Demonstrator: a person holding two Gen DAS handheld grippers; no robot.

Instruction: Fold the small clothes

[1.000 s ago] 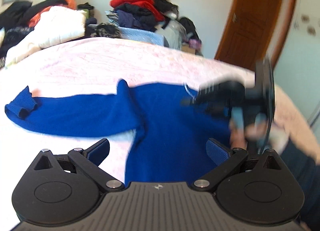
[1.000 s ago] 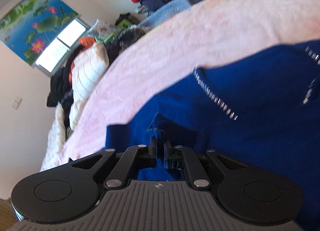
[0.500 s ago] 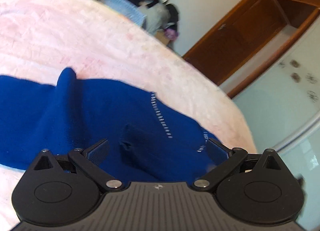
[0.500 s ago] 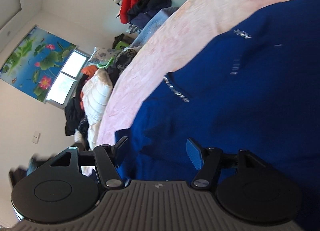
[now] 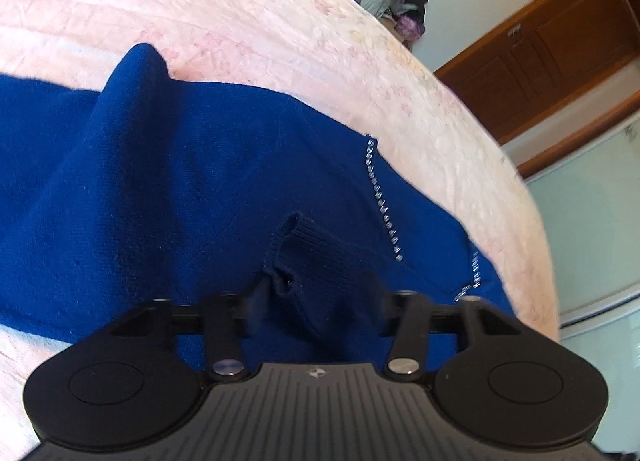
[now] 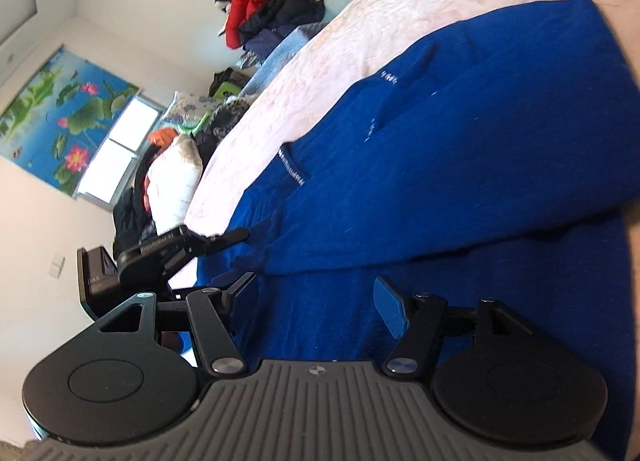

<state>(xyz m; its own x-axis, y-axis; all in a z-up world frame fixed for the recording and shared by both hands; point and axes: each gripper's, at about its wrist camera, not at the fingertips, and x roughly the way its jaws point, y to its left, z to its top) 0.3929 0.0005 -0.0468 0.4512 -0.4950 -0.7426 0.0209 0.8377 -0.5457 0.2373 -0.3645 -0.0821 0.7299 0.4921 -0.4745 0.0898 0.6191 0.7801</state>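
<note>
A bed (image 5: 280, 33) with a pale pink crinkled cover fills most of both views, and the royal-blue knit sweater (image 5: 180, 181) lies spread across it. In the left wrist view one sleeve runs off toward the left edge, with a raised fold of fabric (image 5: 140, 65) standing up at the shoulder. Lines of small rhinestones (image 5: 382, 201) run down the sweater's front near the far edge of the bed.

Beyond the bed, in the right wrist view, a pile of clothes (image 6: 272, 9) with a red garment on top is heaped against the wall, and a lotus-print blind (image 6: 68, 117) hangs over a bright window (image 6: 120, 149). The left wrist view shows a brown wooden door (image 5: 552, 49) at the upper right.

The left tongs (image 5: 316, 297) are low on the sweater, their jaws partly closed on either side of the ribbed cuff (image 5: 304, 257) of the folded-in sleeve; the cuff sits between the fingers, though whether they press it cannot be told. The right tongs (image 6: 316, 293) hover just over the sweater's body with jaws wide apart, holding nothing. The left tongs also appear in the right wrist view, at the left beside the cuff.
</note>
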